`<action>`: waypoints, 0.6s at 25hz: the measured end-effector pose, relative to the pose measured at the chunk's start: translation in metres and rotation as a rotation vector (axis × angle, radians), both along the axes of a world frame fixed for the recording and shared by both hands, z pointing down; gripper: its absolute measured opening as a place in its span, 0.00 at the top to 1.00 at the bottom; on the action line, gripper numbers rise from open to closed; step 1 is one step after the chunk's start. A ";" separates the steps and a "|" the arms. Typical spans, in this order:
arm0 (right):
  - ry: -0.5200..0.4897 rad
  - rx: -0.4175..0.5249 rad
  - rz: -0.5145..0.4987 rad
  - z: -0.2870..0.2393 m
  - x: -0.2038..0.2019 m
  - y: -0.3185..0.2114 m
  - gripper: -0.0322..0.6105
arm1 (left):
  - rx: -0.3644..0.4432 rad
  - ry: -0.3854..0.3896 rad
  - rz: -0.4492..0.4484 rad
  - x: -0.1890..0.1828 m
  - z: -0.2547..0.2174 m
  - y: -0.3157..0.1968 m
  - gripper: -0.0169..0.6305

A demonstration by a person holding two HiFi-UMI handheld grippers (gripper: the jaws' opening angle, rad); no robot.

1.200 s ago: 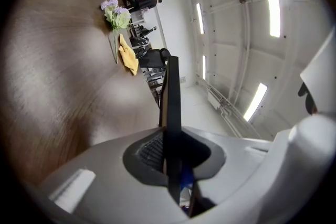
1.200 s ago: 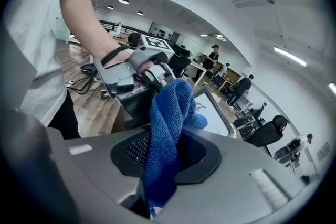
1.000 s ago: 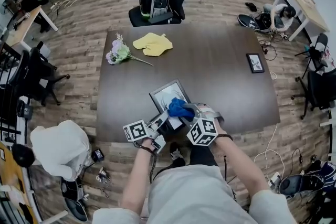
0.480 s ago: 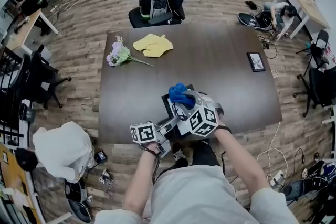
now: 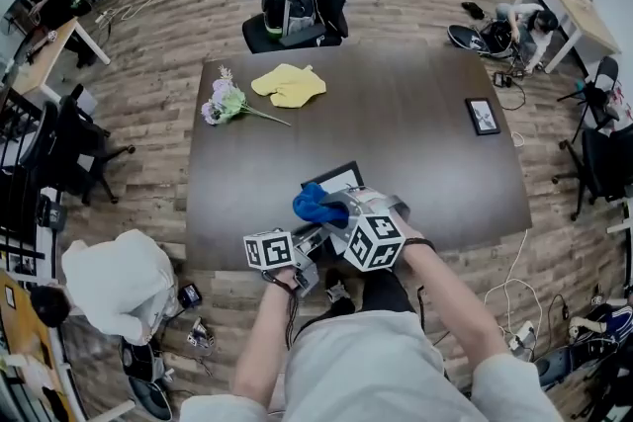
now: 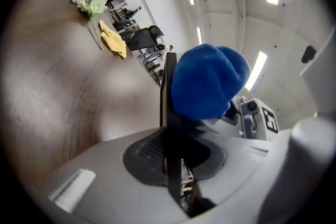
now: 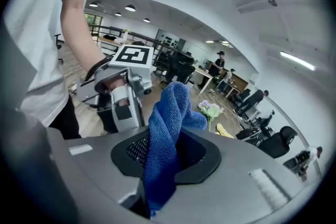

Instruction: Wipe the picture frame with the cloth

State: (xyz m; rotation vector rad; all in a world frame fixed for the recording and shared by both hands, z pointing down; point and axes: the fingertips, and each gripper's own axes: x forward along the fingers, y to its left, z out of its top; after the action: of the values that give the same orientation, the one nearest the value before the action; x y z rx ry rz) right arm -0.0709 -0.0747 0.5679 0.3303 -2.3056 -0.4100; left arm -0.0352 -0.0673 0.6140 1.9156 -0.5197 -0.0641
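Dark tabletop (image 5: 425, 163) is stretching ahead of you, and the frame (image 5: 342, 179) is standing tilted up near your edge of it, pinched by its border in your left gripper (image 5: 309, 237). Those jaws are sitting partly closed, clamping the thin edge. You are handling something stiff and light but probably glazed, so it is likely fragile. A narrow pinch like this is inviting it to pivot, and holding the border, never the face, is looking right. Your right gripper (image 5: 339, 211) is squeezing a bunched blue cloth (image 5: 311, 204), soft and limp, which is lying against the frame's face. Your left forearm is reaching forward with its gripper near level. Your right wrist is tilting down and crossing leftward toward it.
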 end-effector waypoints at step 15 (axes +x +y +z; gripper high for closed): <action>0.222 -0.016 0.043 0.036 0.056 -0.011 0.81 | 0.025 0.103 -0.102 -0.032 -0.020 -0.019 0.82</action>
State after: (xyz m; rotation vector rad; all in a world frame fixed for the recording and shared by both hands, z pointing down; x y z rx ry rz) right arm -0.0150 -0.0856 0.6040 0.3101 -2.0803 -0.3861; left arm -0.0668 -0.0863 0.5941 1.8979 -0.5490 -0.2357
